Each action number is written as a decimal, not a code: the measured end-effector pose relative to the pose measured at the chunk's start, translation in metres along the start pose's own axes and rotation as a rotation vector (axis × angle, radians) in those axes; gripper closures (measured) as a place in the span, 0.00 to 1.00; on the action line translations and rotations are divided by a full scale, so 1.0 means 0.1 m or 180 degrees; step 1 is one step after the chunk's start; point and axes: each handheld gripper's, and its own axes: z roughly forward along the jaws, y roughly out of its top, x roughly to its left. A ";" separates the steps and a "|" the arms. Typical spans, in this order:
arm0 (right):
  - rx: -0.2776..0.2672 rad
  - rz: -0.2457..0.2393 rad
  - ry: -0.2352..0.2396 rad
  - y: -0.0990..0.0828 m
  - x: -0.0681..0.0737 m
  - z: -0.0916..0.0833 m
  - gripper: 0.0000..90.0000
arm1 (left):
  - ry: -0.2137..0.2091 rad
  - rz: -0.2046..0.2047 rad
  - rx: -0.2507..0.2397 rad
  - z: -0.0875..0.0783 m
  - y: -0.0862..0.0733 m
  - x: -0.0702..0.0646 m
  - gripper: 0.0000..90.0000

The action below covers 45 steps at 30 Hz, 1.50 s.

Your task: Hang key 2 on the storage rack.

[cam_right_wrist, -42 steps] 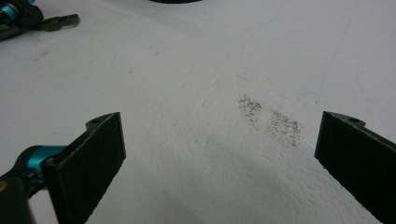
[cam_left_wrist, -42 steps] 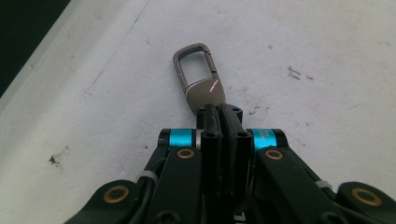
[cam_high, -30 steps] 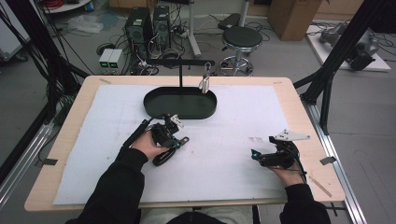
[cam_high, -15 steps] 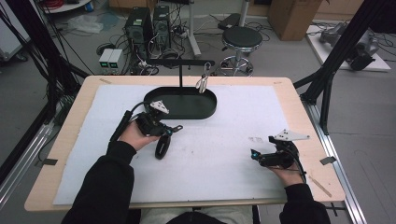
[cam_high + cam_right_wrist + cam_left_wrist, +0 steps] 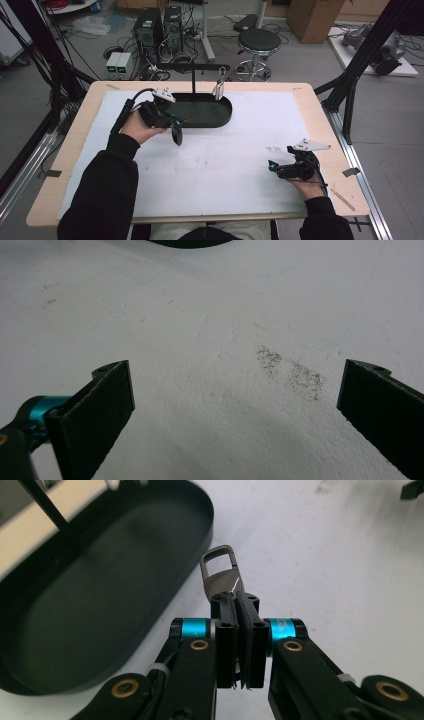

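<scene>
Since a second ago the left gripper (image 5: 176, 131) has risen off the white mat and travelled toward the far side of the table, carrying its load with it; the right gripper (image 5: 274, 167) has kept its place near the right front of the mat.

The metal clasp (image 5: 221, 572) is a small dark, polished piece with a rounded body that tapers into a rectangular loop at its free end; light glints off its curved face. In the left gripper view its lower part is pinched between the two black jaws, which are pressed together on it, and the loop end sticks out beyond the jaw tips. A dark strap (image 5: 177, 135) hangs down from the same grip in the high view.

The clasp is held in the air just beside the near rim of the black oval tray (image 5: 100, 595), over the white mat (image 5: 240, 150). A thin black stand (image 5: 192, 67) with a crossbar rises from the tray, and a small pale tag (image 5: 218, 89) hangs from that bar.

Well apart from all this, the right gripper rests low over the mat with its jaws spread wide and nothing between them; a grey smudge (image 5: 290, 371) marks the mat ahead of it.
</scene>
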 end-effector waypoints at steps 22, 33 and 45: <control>0.0076 -0.0003 0.0023 -0.01 0.01 0.02 0.01 | 0.0396 0.0308 -0.0023 -0.40 0.51 0.33 0.96; 0.0074 0.0001 0.0014 -0.01 0.00 0.01 0.01 | 0.0524 0.0444 0.0025 -0.41 0.75 0.42 0.96; 0.0088 -0.0011 0.0037 -0.01 -0.01 0.02 0.01 | 0.0693 0.0103 -0.0095 -0.34 0.72 0.77 0.96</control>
